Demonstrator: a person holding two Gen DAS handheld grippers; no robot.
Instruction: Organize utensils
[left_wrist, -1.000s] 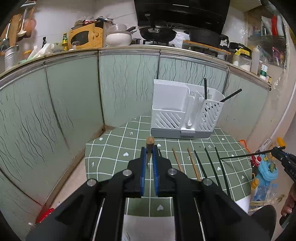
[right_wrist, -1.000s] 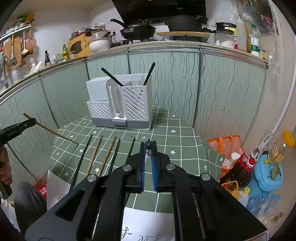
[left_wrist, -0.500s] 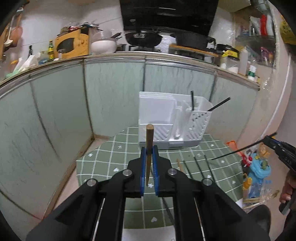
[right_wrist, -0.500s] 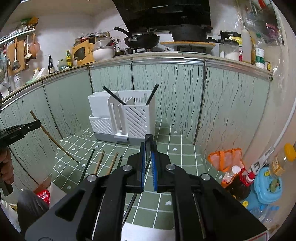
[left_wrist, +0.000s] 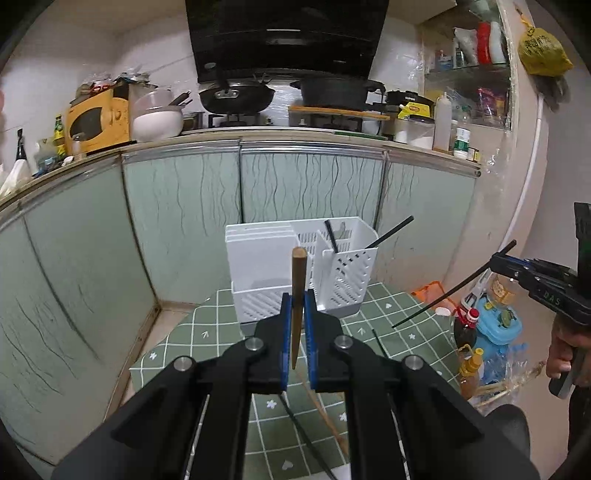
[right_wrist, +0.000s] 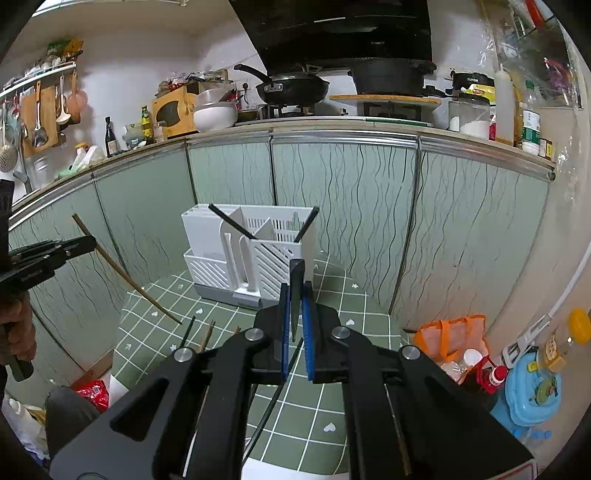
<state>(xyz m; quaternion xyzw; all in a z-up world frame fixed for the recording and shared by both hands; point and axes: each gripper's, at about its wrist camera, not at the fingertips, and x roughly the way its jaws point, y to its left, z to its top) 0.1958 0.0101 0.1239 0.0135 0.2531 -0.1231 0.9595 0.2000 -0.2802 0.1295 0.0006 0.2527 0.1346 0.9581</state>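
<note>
My left gripper (left_wrist: 296, 314) is shut on a brown wooden chopstick (left_wrist: 297, 280), held tip-up above the green checked table (left_wrist: 399, 325). My right gripper (right_wrist: 294, 306) is shut on a black chopstick (right_wrist: 296, 284); that chopstick also shows in the left wrist view (left_wrist: 454, 288). The white utensil holder (left_wrist: 303, 269) stands at the table's far side, with two black chopsticks (left_wrist: 388, 232) in its perforated right compartment. The holder also shows in the right wrist view (right_wrist: 251, 254). Loose chopsticks (right_wrist: 201, 332) lie on the table in front.
Green glass cabinet doors (left_wrist: 184, 221) close in the table on the left and behind. Bottles, an orange bag (right_wrist: 450, 332) and a blue container (right_wrist: 532, 387) crowd the floor to the right. A red packet (right_wrist: 92, 393) lies on the floor to the left.
Both grippers have risen with their chopsticks, which now stand more upright. The holder looks farther and lower in both views.
</note>
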